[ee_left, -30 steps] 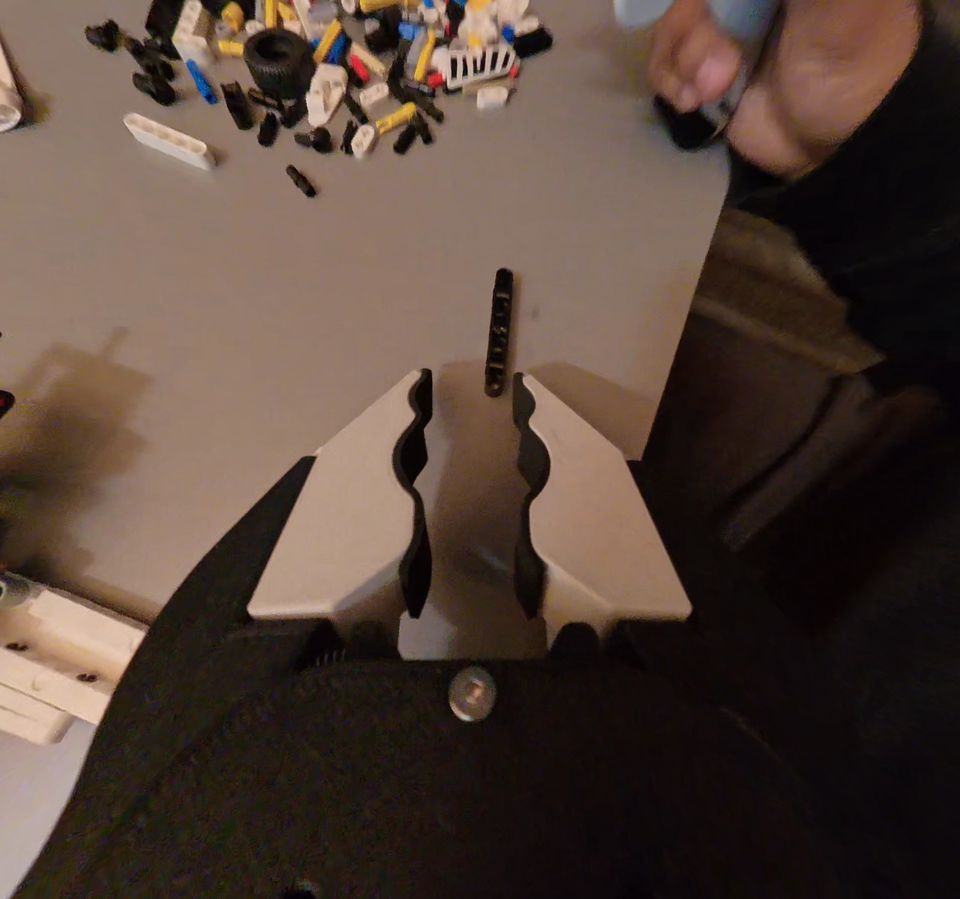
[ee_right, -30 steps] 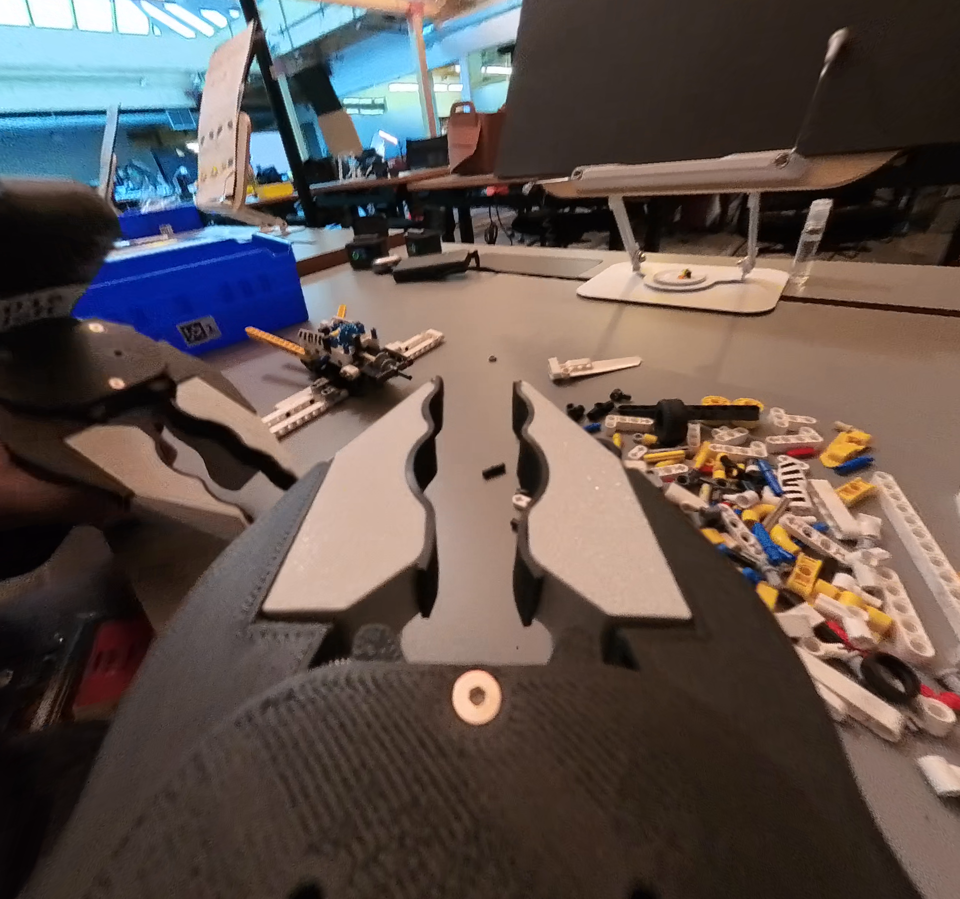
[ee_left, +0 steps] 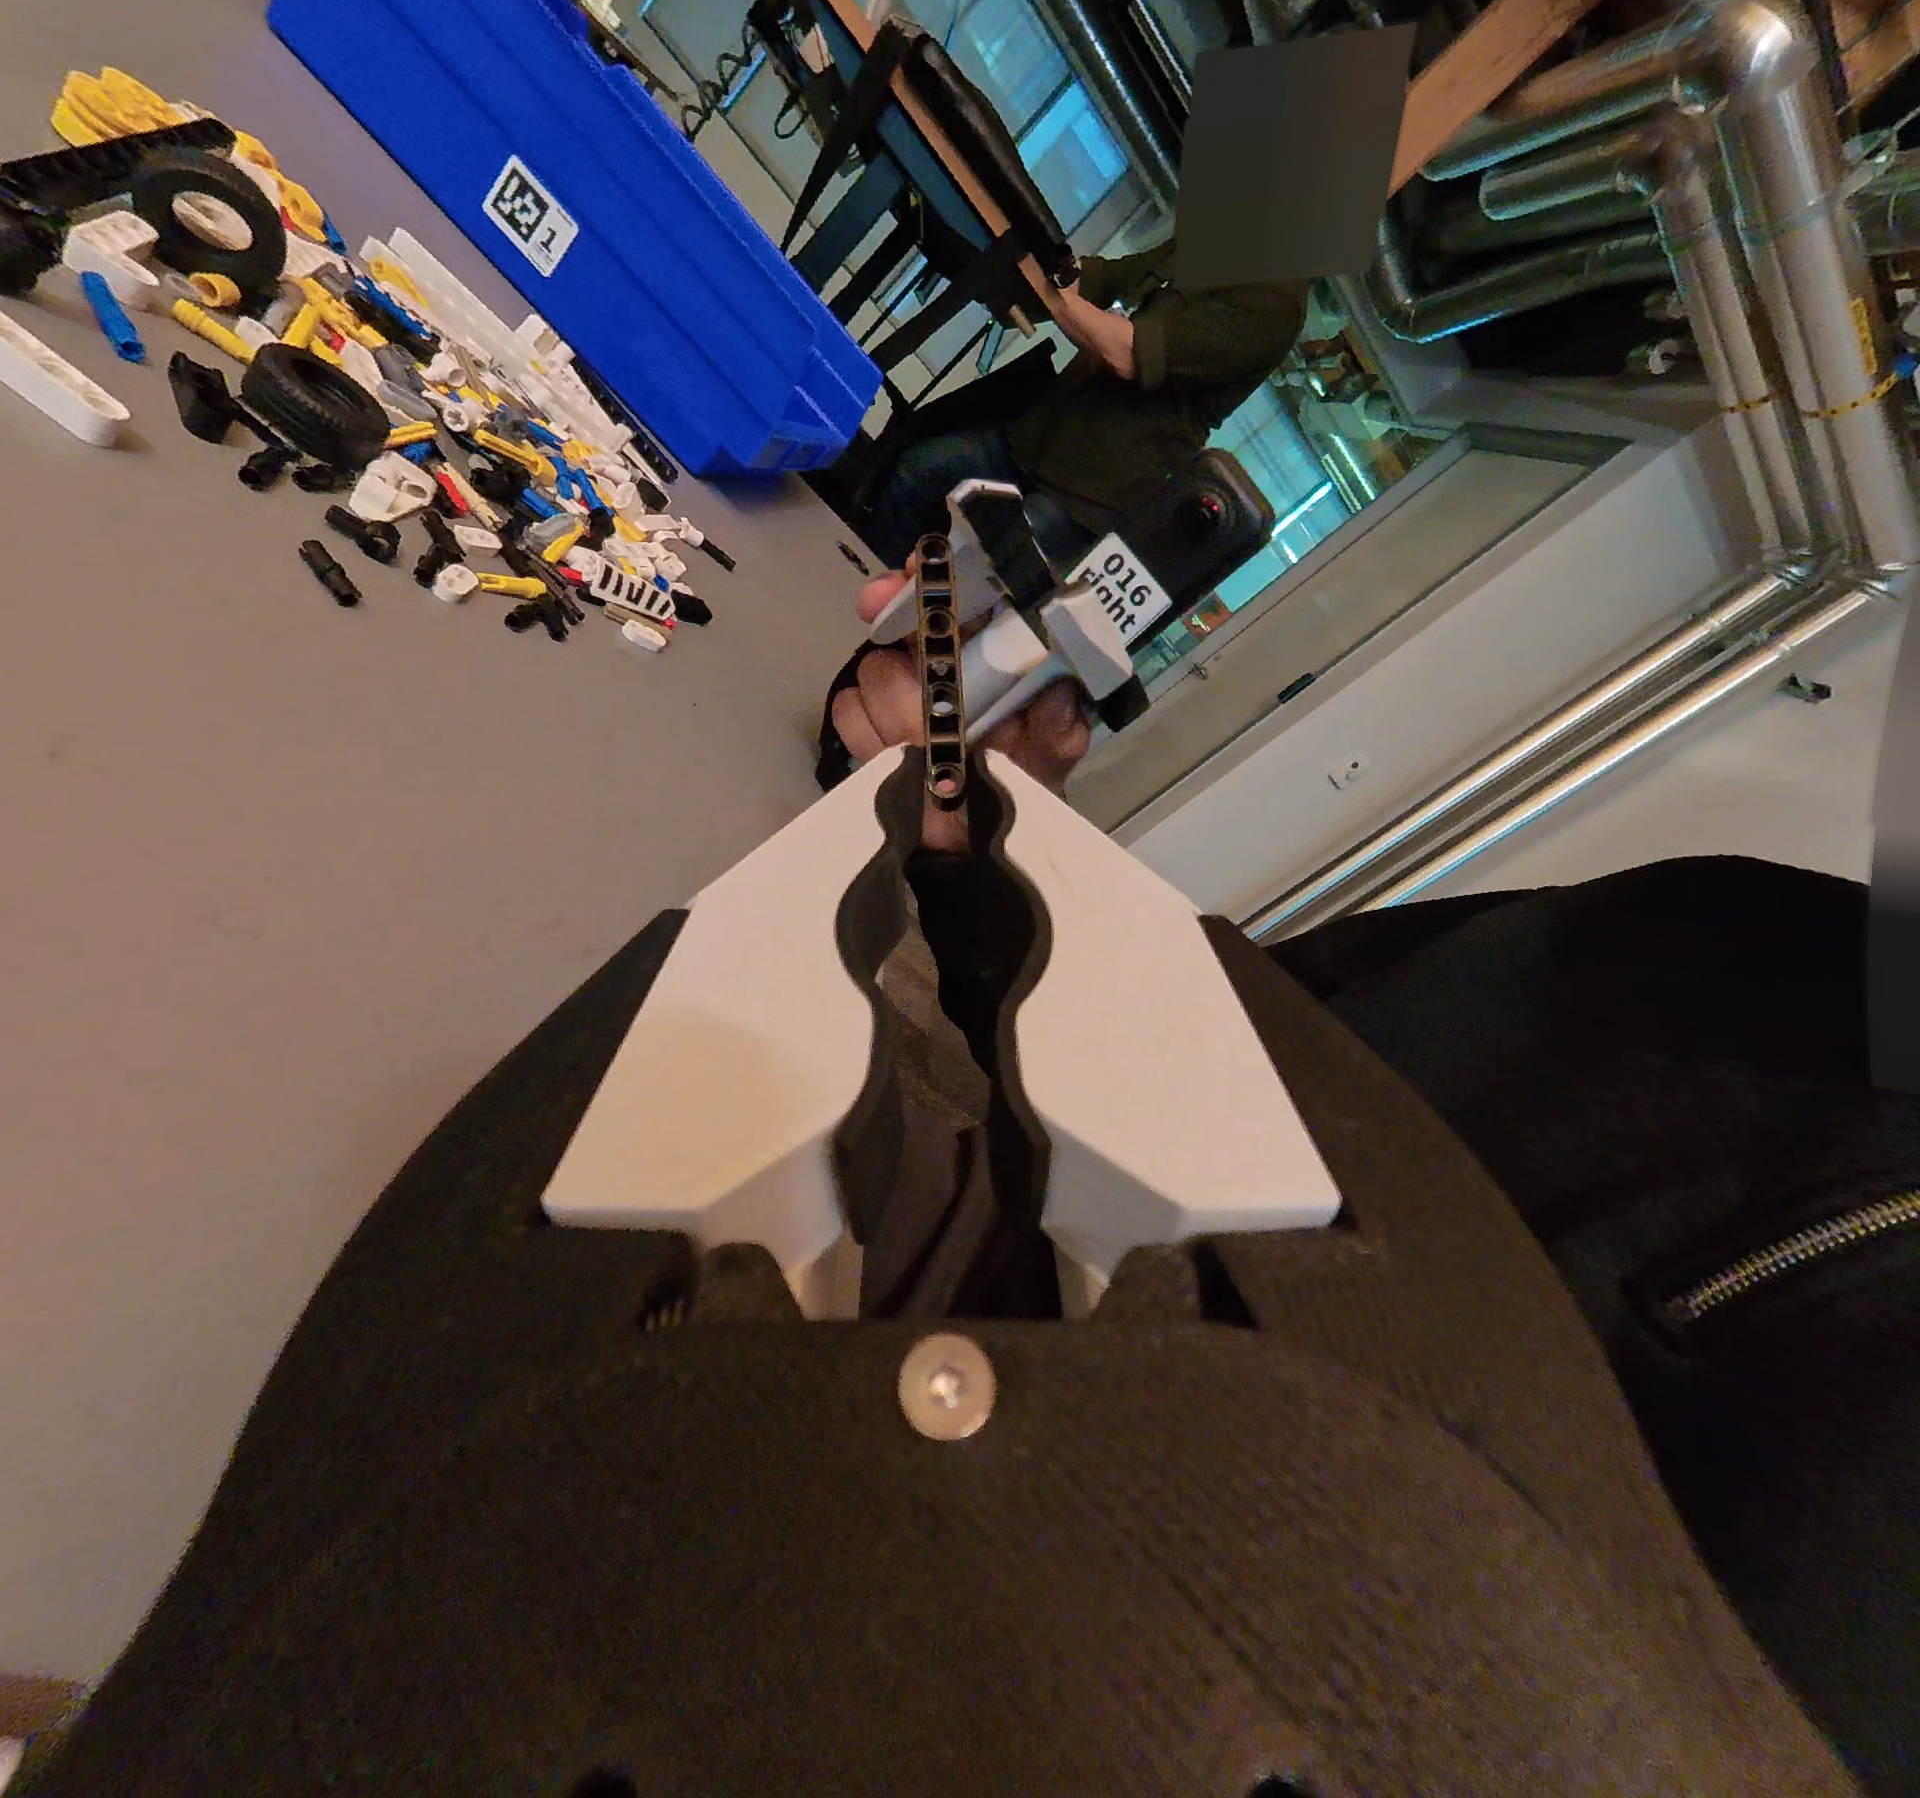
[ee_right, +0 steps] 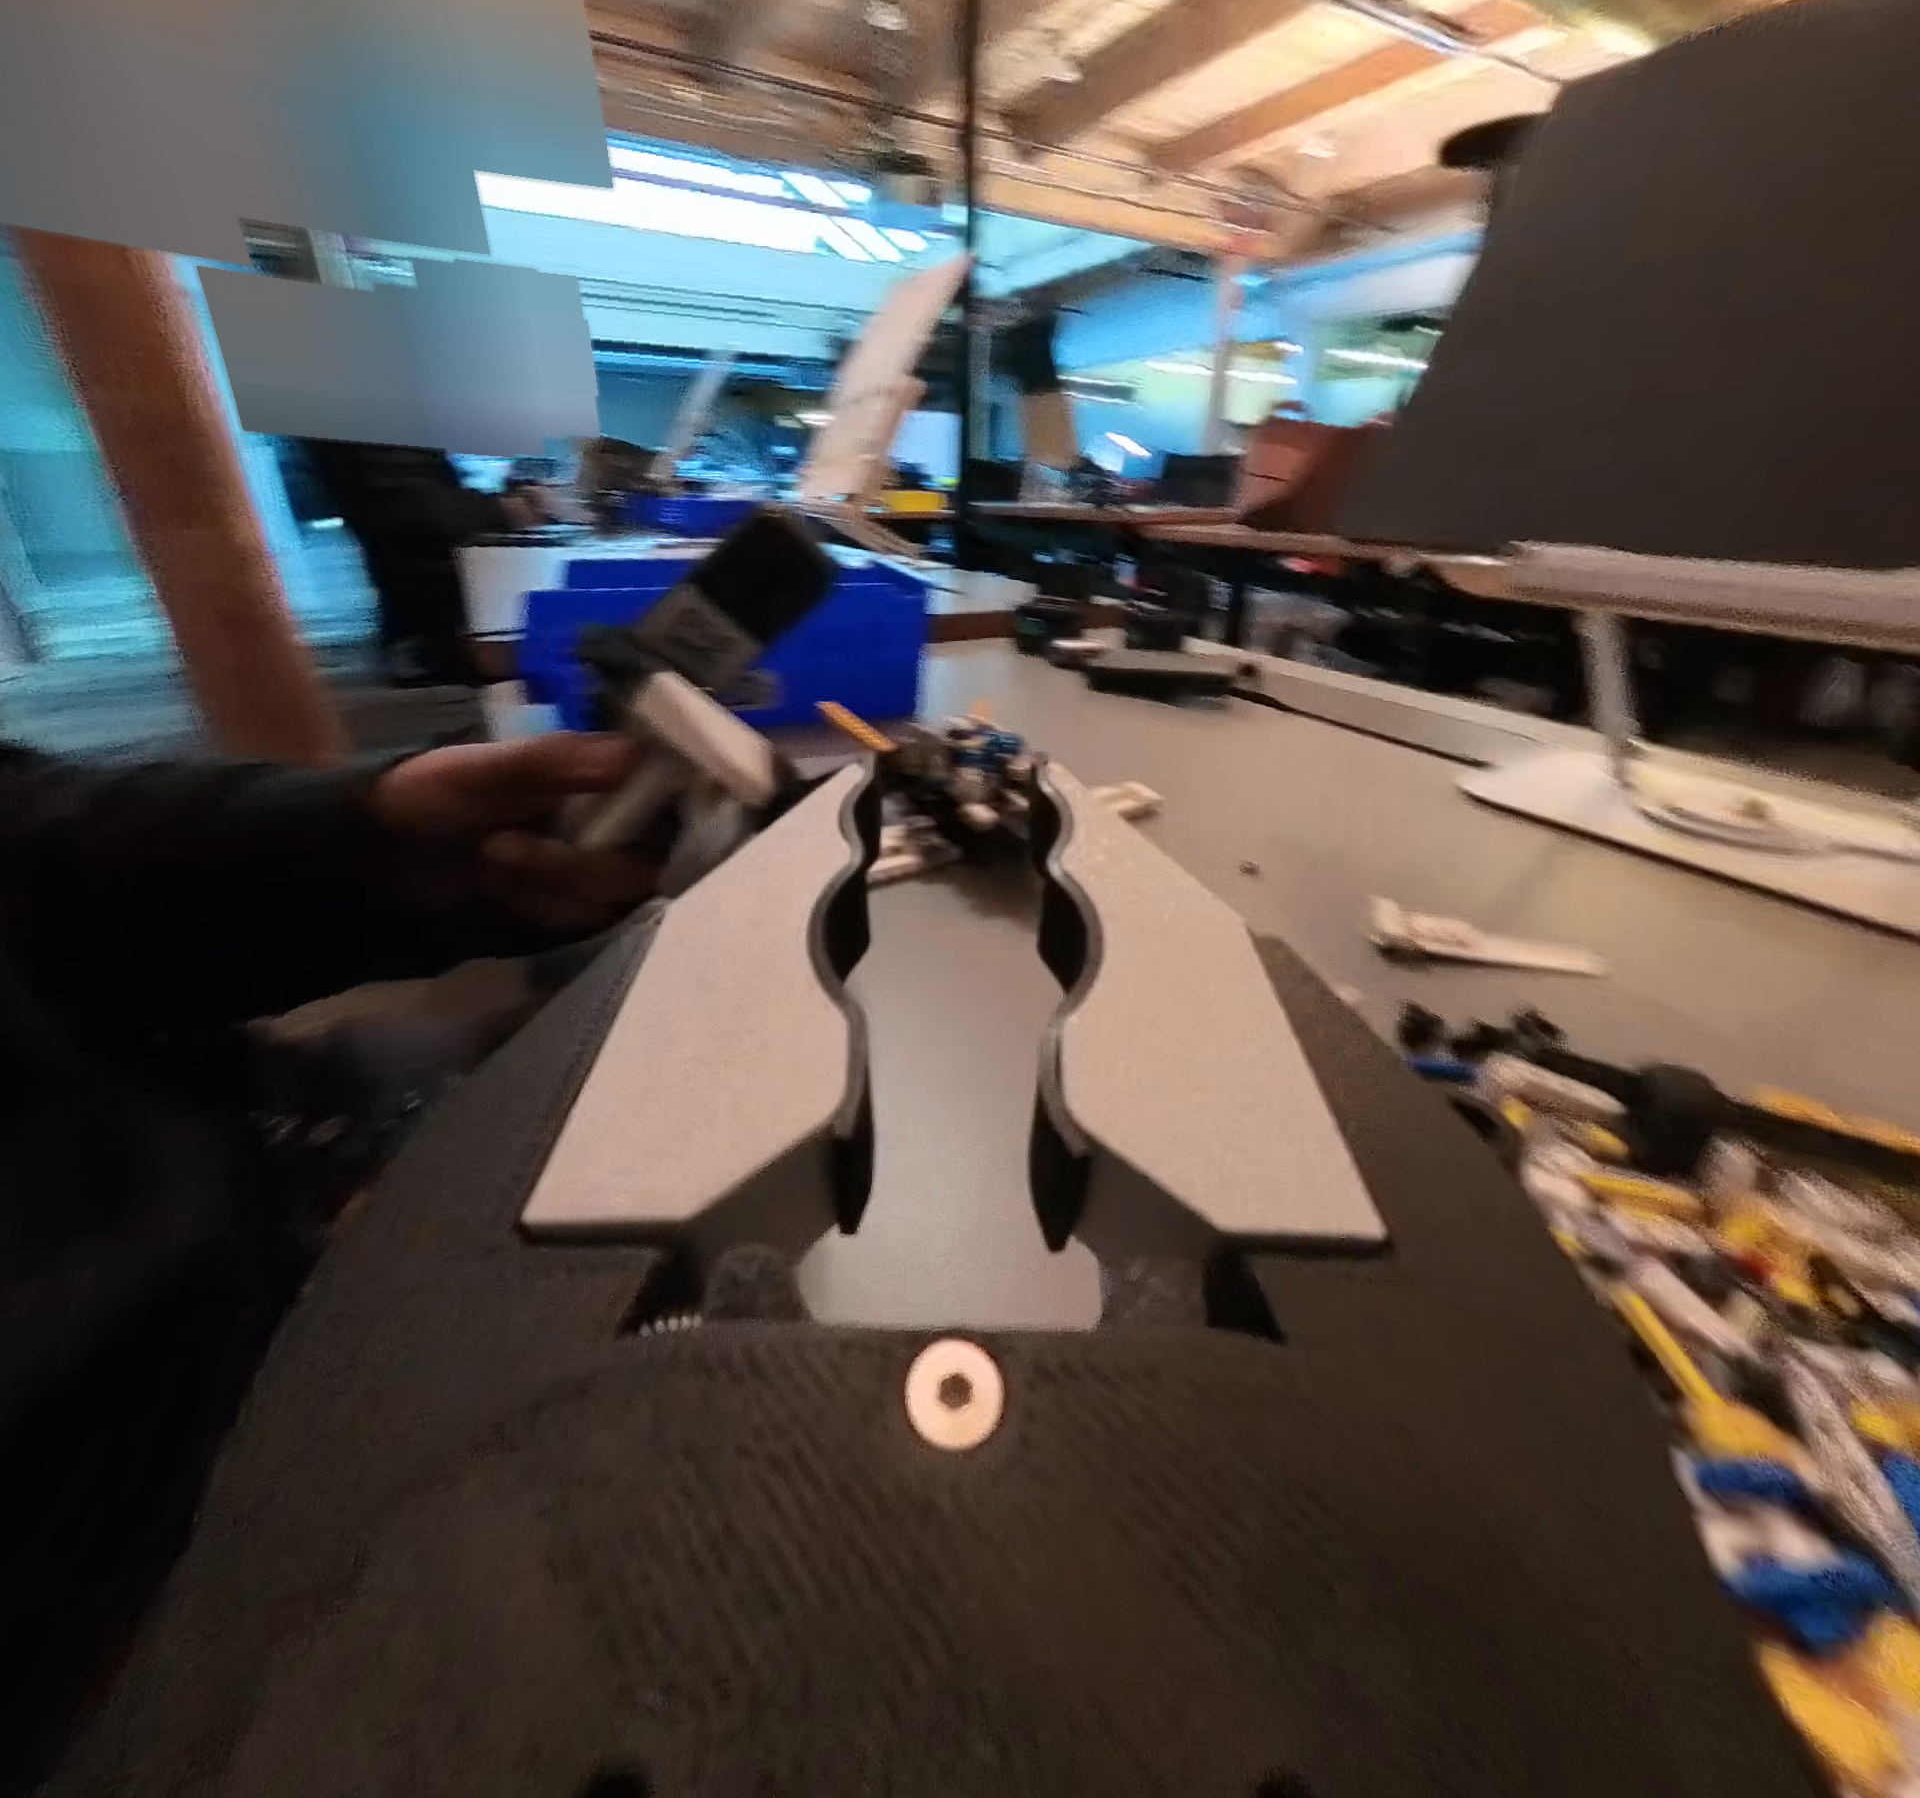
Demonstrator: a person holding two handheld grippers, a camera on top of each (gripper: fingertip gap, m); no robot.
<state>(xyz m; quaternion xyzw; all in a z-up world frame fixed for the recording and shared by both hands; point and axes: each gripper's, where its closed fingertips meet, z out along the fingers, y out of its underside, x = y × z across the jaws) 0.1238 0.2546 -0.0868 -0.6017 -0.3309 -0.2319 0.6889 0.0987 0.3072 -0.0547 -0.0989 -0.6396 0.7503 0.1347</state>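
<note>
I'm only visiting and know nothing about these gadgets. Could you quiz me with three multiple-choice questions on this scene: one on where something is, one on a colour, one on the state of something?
1. Where does the pile of small building pieces lie?
A. inside the bin
B. on the grey table, beside the bin
C. on the floor

2. What colour is the big bin?
A. blue
B. red
C. green

3. What is the left hand-held gripper doing?
A. standing wide open over the table
B. pinching one end of a black strip with holes, raised off the table
C. squeezing a tyre

Answers:
1 B, the pieces are spread on the grey table in front of the bin.
2 A, its walls are plainly blue.
3 B, the fingertips close on the strip's lower end, and the rest sticks out beyond them.
</note>
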